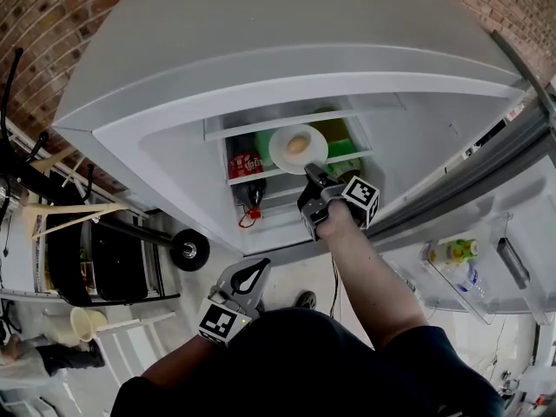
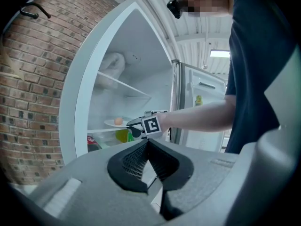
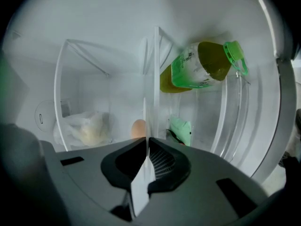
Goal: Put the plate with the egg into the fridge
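A white plate (image 1: pixel 287 150) carrying a brown egg (image 1: pixel 297 144) is held at the front of a shelf inside the open fridge (image 1: pixel 174 137). My right gripper (image 1: pixel 313 177) is shut on the plate's near rim. In the right gripper view the plate (image 3: pixel 146 121) shows edge-on between the jaws, with the egg (image 3: pixel 138 128) just behind it and my right gripper (image 3: pixel 147 144) clamped on it. My left gripper (image 1: pixel 257 269) hangs low near my body, shut and empty. The left gripper view shows its tips (image 2: pixel 147 142) touching, and the plate (image 2: pixel 116 122) far ahead in the fridge.
A red cola bottle (image 1: pixel 248 168) lies on the shelf below the plate. A green-capped bottle (image 3: pixel 200 67) and a white bag (image 3: pixel 89 128) sit deeper inside. The open fridge door (image 1: pixel 486 233) with bottles (image 1: pixel 453 252) stands at the right. A wheeled cart (image 1: pixel 113 259) is at the left.
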Available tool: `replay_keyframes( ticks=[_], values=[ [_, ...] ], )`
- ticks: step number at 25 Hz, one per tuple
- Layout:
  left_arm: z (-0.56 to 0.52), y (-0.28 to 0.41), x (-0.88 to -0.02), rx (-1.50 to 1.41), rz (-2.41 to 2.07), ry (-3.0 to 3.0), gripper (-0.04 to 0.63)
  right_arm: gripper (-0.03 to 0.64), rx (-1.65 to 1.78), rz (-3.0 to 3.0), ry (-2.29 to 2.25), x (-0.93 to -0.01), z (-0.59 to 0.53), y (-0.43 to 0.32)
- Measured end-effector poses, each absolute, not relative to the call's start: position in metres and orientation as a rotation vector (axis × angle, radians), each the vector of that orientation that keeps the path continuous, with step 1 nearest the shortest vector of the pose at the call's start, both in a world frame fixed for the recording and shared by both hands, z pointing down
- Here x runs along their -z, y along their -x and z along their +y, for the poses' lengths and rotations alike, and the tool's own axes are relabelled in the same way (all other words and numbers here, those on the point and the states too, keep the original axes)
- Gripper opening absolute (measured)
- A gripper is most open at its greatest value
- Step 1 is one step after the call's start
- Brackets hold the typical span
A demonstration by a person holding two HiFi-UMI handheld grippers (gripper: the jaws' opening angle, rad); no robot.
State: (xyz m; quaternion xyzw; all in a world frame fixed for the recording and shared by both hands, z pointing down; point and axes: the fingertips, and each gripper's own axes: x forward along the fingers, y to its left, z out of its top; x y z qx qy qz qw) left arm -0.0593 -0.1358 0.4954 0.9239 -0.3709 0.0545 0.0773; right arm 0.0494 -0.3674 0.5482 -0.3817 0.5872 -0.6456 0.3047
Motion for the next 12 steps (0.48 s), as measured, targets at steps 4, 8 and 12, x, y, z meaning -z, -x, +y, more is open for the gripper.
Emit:
replay_keyframes(
  ticks=[4, 8, 12],
  values=[
    [-0.1347, 0.0614, -0.4942, -0.156, -1.122, -2.757, 0.005, 0.028, 1.711, 1.574, 1.031, -0.5475, -0.3697, -0.0483],
    [-0.1341, 0.0631, -0.4926, -0.147, -1.130, -2.746, 0.005, 0.028, 1.713, 1.571, 1.035, -0.5483, -0.3701, -0.0486],
    [-0.1330, 0.0636, -0.4918, -0.143, -1.131, -2.747, 0.005, 0.041, 1.696, 1.583, 1.019, -0.5426, -0.3698, -0.0479]
  ],
)
